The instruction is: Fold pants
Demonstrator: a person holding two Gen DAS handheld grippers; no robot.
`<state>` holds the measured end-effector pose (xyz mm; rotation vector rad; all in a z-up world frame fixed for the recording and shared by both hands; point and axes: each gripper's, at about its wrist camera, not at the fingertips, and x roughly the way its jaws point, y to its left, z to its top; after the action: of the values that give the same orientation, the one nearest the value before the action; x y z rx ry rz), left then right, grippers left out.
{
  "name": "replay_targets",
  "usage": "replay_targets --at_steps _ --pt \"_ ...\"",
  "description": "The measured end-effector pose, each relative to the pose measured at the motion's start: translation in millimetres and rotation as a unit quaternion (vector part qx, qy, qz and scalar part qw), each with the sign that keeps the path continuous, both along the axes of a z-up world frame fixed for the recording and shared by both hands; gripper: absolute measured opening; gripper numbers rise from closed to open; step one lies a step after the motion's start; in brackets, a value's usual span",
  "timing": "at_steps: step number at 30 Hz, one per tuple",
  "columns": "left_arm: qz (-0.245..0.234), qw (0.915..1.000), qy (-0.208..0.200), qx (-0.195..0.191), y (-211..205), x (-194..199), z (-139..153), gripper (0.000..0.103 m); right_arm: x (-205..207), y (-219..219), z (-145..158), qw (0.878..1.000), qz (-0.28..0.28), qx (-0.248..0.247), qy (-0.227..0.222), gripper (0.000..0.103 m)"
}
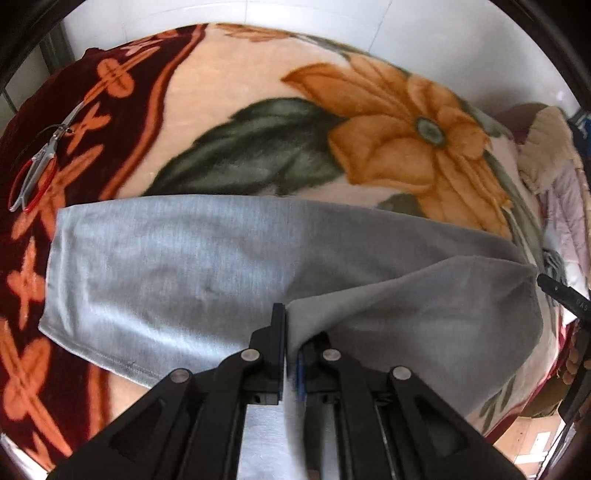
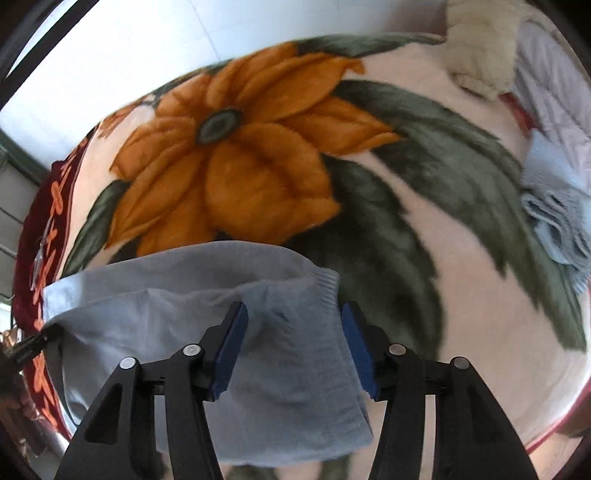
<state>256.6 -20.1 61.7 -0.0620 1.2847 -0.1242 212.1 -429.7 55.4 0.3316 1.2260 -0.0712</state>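
The light grey pants (image 1: 166, 266) lie across a flowered blanket (image 1: 229, 85); the leg end points left. My left gripper (image 1: 287, 325) is shut on a fold of the pants and holds it raised, so the cloth drapes to the right. In the right wrist view the pants' ribbed waistband end (image 2: 295, 332) lies between my right gripper's blue pads (image 2: 231, 350). My right gripper (image 2: 293, 321) is open around the cloth, not pinching it. The right gripper's tip also shows in the left wrist view (image 1: 561, 295), at the pants' right end.
Scissors with red handles (image 1: 37, 173) lie on the blanket's dark red border at the left. A cream cloth (image 2: 480, 48) and a light blue knit (image 2: 554, 214) lie at the right. White wall (image 1: 332, 18) behind the bed.
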Motion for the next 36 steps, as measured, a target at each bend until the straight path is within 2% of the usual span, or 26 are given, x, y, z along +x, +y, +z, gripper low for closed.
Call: replay_targets --at_steps 2,3,4,8,12,16,20,24,27,29,31,33,36 --pt "0.007 0.9999 0.010 0.009 -3 4 1 0.005 6 2 -5 1.000 0.008 0.001 0.010 0.044" --pt "0.012 0.9997 0.016 0.012 -5 5 0 0.005 8 3 -7 1.000 0.012 -0.010 0.016 0.029" --pt "0.018 0.9995 0.020 0.015 -6 6 1 0.004 8 3 -7 1.000 0.012 -0.020 0.017 0.024" --pt "0.039 0.9987 0.023 0.024 -7 4 8 0.003 0 -3 6 1.000 -0.002 -0.013 0.001 0.023" --pt "0.050 0.9981 0.011 0.034 -9 -4 31 0.003 -3 -7 23 1.000 -0.008 -0.011 -0.012 0.023" --pt "0.038 0.9979 -0.004 0.051 -11 4 45 0.003 10 -11 14 1.000 -0.013 -0.010 0.000 0.023" --pt "0.032 0.9979 -0.007 0.055 -10 26 33 0.003 26 -11 0 0.999 -0.019 -0.025 0.006 0.023" --pt "0.005 0.9977 0.003 0.067 -18 50 6 0.003 38 -4 -18 0.998 -0.025 -0.048 0.038 0.024" --pt "-0.007 0.9981 0.019 0.058 -18 60 -11 0.005 38 -1 -16 0.996 -0.038 -0.057 0.051 0.029" --pt "-0.016 0.9984 0.026 0.047 -17 63 -14 0.018 34 1 -5 0.996 -0.047 -0.065 0.048 0.034" --pt "-0.025 0.9987 0.020 0.039 -16 63 -8 0.052 28 5 8 0.995 -0.051 -0.073 0.041 0.039" --pt "-0.030 0.9990 0.009 0.032 -13 61 2 0.063 21 11 23 0.995 -0.052 -0.081 0.034 0.041" --pt "-0.038 0.9991 0.009 0.014 -8 59 16 0.065 9 26 44 0.995 -0.054 -0.082 0.027 0.042"
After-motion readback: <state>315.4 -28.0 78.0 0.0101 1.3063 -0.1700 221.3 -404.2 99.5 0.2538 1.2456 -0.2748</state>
